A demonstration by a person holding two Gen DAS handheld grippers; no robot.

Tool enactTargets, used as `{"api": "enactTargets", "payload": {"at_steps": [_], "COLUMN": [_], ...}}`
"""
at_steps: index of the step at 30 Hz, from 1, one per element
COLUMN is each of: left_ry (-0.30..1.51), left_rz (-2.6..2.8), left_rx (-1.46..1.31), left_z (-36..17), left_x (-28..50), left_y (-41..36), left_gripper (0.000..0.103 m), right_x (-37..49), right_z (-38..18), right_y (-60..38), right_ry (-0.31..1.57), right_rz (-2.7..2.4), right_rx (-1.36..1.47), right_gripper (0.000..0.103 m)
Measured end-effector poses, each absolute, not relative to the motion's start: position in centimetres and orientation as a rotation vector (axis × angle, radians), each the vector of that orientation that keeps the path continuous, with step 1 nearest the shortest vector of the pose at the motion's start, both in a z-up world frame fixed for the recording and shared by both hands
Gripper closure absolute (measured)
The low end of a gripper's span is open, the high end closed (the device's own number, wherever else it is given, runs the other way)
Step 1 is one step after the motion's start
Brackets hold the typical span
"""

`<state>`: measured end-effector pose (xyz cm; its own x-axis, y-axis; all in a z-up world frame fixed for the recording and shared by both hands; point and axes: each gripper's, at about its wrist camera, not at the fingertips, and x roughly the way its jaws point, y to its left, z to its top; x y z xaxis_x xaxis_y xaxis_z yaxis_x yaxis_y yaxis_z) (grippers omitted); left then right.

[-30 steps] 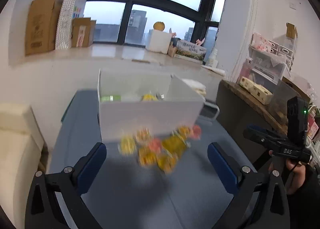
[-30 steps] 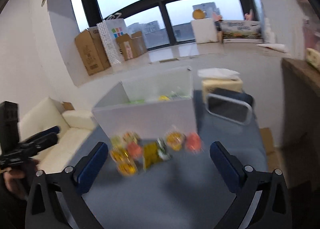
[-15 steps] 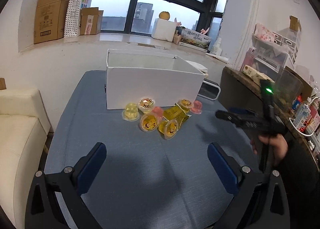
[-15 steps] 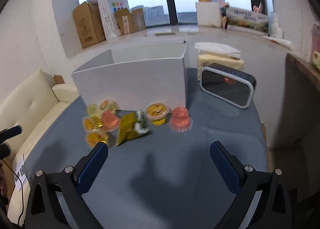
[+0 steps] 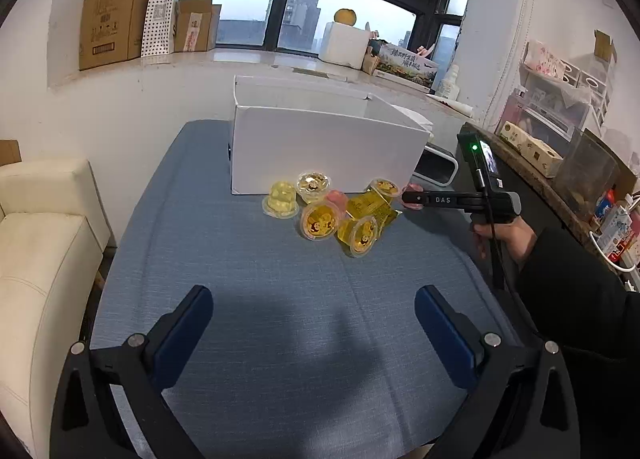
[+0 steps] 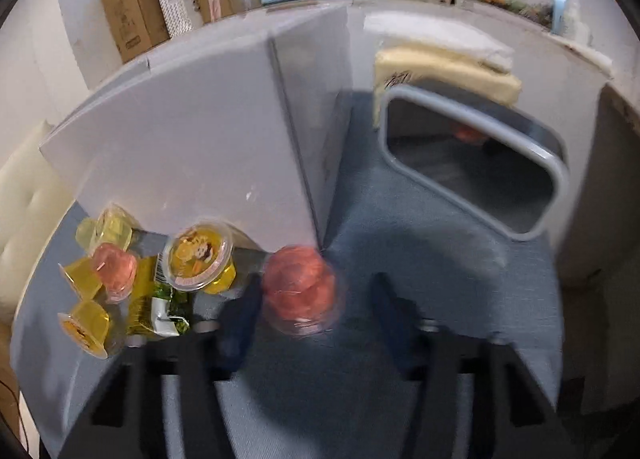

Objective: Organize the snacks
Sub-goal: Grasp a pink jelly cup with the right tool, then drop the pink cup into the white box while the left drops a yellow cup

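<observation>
Several jelly cups and a yellow snack packet lie on the blue table in front of a white open box. My left gripper is open and empty, well short of the pile. My right gripper is open, its jaws on either side of a pink jelly cup at the box's right corner, not closed on it. In the left wrist view the right gripper reaches in from the right to that pink cup. Yellow cups and another pink cup lie to its left.
A grey-framed clock-like device stands right of the box. A cream sofa is left of the table. A dark counter with containers is at the right. Cardboard boxes line the window sill.
My right gripper has moved forward and down to the pink jelly cup, which now sits between its jaws. My left gripper has stayed back with little change.
</observation>
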<state>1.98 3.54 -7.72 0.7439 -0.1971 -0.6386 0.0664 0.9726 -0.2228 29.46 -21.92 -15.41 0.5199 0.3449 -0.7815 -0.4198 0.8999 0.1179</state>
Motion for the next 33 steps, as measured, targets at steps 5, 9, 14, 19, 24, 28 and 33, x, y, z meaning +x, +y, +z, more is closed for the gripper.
{"api": "enactTargets", "payload": {"at_steps": [5,9,14,19,24,28,33], "left_ry": [0.734,0.732,0.755,0.792,0.818,0.854,0.884], "left_rz": [-0.156,-0.172,-0.191,-0.187,-0.214,-0.23,-0.214], "left_rx": [-0.191,-0.177,-0.16,-0.168,-0.18,-0.19,-0.181], "left_z": [-8.3,-8.6,-9.5,-11.2,-12.7,-13.7,-14.7], "left_x": [2.7,4.0,7.3,11.0,14.7,16.7,17.8], "left_y": [3.1,2.1,0.1,-1.7,-3.4,-4.2,-4.3], "left_gripper": [0.0,0.0,0.0,0.0,0.0,0.001,0.052], "right_x": [28.2,26.0,20.9,16.3,13.3,12.6,12.5], "right_z": [-14.4,-13.1,-10.3,-8.1,-7.1,-7.0,-7.3], "right_y": [-22.2,-22.9,-23.2,-23.7,-25.1,-25.8,-26.4], "right_ry": [0.87,0.824,0.763,0.713,0.677,0.671,0.675], "right_rz": [0.503,0.516,0.567,0.599,0.575,0.552,0.545], "right_rx": [-0.087,-0.071,-0.043,-0.013,0.024,0.026,0.046], "right_gripper": [0.064,0.064,0.064,0.064,0.064,0.064,0.064]}}
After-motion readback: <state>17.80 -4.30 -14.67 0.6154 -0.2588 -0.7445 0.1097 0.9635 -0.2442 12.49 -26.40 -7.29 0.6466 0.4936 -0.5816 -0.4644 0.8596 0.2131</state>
